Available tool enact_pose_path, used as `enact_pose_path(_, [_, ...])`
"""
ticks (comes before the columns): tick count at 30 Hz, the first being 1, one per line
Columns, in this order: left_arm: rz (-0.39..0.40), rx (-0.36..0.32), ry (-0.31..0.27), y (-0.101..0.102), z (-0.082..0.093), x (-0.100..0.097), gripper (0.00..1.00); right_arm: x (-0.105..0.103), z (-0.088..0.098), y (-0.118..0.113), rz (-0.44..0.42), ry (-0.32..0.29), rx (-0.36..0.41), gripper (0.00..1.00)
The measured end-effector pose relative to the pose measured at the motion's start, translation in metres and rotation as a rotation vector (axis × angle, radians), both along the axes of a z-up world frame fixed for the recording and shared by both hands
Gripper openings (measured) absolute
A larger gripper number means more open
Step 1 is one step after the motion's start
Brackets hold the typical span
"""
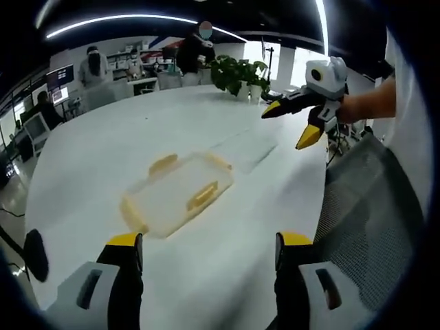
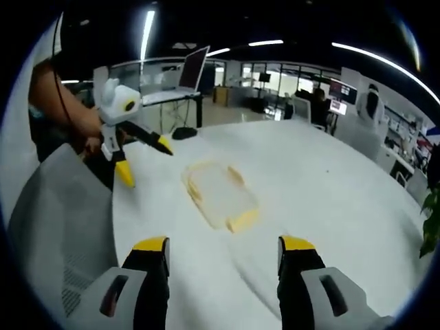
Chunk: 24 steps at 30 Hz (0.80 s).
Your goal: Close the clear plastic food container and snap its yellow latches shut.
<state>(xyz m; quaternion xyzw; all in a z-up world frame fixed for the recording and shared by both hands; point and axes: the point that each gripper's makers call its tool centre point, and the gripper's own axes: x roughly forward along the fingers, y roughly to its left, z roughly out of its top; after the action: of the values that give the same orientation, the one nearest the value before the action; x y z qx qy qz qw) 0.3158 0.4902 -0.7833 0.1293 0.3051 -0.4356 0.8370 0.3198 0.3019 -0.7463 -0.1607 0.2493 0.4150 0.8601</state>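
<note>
The clear plastic container (image 1: pixel 180 196) lies flat on the white table (image 1: pixel 103 158), with yellow latches along its sides; I cannot tell whether they are snapped down. It also lies mid-table in the right gripper view (image 2: pixel 220 196). My left gripper (image 1: pixel 210 247) hovers open just short of the container, with nothing between its jaws, and it enters the right gripper view from the upper left (image 2: pixel 145 161). My right gripper (image 2: pixel 223 247) is also open and empty, held above the table short of the container. It hangs in the air at the upper right of the left gripper view (image 1: pixel 290 124).
A grey mesh chair (image 1: pixel 371 206) stands against the table's near edge, also in the right gripper view (image 2: pixel 55 220). A potted plant (image 1: pixel 237 75) sits at the table's far end. Desks, monitors and several people are beyond. A faint clear patch (image 1: pixel 247 148) lies past the container.
</note>
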Motion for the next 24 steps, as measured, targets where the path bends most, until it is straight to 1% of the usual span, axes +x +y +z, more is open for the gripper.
enact_pose_path(4, [-0.019, 0.008, -0.009, 0.001, 0.001, 0.005, 0.78, 0.003, -0.001, 0.003, 0.017, 0.002, -0.008, 0.63])
enact_pose_path(10, [-0.021, 0.011, -0.005, 0.003, 0.001, 0.012, 0.78, 0.009, -0.005, 0.004, 0.033, 0.009, -0.027, 0.63])
enact_pose_path(14, [-0.037, 0.023, -0.004, 0.004, -0.002, 0.013, 0.78, 0.012, -0.007, 0.006, 0.052, 0.014, -0.04, 0.62])
enact_pose_path(16, [-0.055, 0.044, -0.006, 0.006, -0.005, 0.012, 0.77, 0.014, -0.008, 0.006, 0.063, 0.016, -0.047, 0.62])
enact_pose_path(19, [-0.056, 0.045, -0.001, 0.006, -0.008, 0.013, 0.77, 0.015, -0.01, 0.008, 0.086, 0.011, -0.062, 0.61])
enact_pose_path(24, [-0.062, 0.049, -0.008, 0.006, -0.009, 0.016, 0.76, 0.018, -0.012, 0.012, 0.119, 0.003, -0.09, 0.6])
